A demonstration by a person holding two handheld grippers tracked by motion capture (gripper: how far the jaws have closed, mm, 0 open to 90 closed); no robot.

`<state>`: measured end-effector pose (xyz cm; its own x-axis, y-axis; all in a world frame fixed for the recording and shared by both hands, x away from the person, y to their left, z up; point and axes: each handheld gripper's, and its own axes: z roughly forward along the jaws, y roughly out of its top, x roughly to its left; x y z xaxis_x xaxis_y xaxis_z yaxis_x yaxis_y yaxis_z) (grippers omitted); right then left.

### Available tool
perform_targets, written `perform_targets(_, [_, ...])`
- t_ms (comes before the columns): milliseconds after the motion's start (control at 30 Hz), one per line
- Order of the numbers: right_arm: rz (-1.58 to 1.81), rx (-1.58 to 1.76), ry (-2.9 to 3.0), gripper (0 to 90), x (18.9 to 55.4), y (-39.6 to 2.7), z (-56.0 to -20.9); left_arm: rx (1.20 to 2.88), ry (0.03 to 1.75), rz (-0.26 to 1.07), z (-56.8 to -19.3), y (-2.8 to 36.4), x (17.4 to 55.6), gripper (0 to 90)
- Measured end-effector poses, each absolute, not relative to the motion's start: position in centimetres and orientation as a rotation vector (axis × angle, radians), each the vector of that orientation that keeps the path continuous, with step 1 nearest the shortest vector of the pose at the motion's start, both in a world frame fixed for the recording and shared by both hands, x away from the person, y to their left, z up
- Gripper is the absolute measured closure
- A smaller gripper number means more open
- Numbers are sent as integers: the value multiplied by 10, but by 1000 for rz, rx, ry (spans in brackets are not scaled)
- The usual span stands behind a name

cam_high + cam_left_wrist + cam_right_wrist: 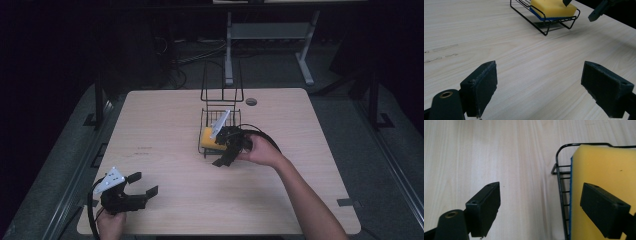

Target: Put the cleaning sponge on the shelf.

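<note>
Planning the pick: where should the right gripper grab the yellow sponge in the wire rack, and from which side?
Probably from above, across the sponge's narrow width near the exposed end. It lies flat, yellow face up, in the black wire rack, whose rails block a low side approach. The right gripper is open above the rack's edge, one jaw over the sponge, one over the table.

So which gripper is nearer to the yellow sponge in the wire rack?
Right. The right gripper hovers open at the yellow sponge in the wire rack; the left gripper is far off, near the table's front-left corner.
</note>
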<state>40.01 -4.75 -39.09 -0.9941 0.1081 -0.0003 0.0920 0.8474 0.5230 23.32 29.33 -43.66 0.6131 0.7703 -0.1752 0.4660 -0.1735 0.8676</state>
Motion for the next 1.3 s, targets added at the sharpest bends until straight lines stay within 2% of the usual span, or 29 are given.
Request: perform_targets(1300, [823,237,2967,157,342,-110,-407,1843,990,384,-437,290,231,128])
